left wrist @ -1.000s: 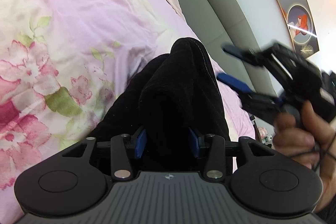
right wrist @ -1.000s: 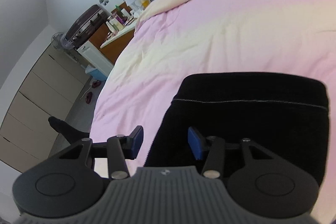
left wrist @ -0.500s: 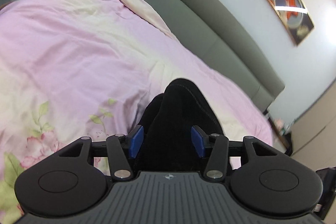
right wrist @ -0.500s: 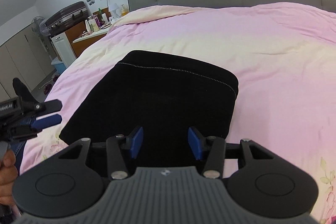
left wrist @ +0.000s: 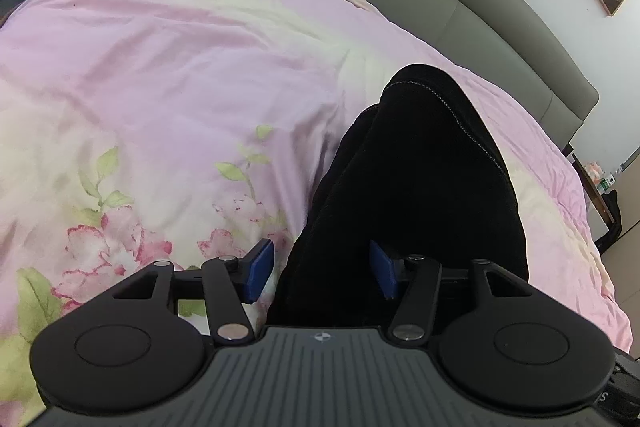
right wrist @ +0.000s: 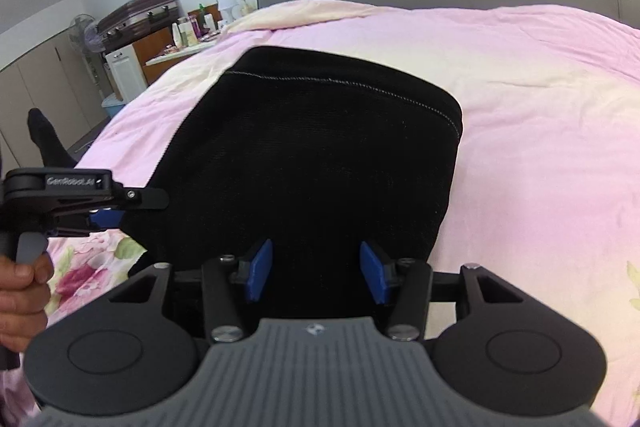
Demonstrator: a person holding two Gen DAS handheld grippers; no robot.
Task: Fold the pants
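black pants (right wrist: 320,163): folded, flat on pink floral duvet (left wrist: 168,67). left gripper (left wrist: 322,273): jaws opening, fabric between pads, left pad clear. right gripper (right wrist: 316,273): parted over near edge, not pressing.

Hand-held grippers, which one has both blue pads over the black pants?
The right hand-held gripper; the left hand-held gripper, jaws opening around the folded black pants, has one pad over the pink floral duvet.

One pair of black pants (right wrist: 312,163) on one pink duvet (right wrist: 520,75); beside the bed, one suitcase (right wrist: 138,17), one fan (right wrist: 86,35).
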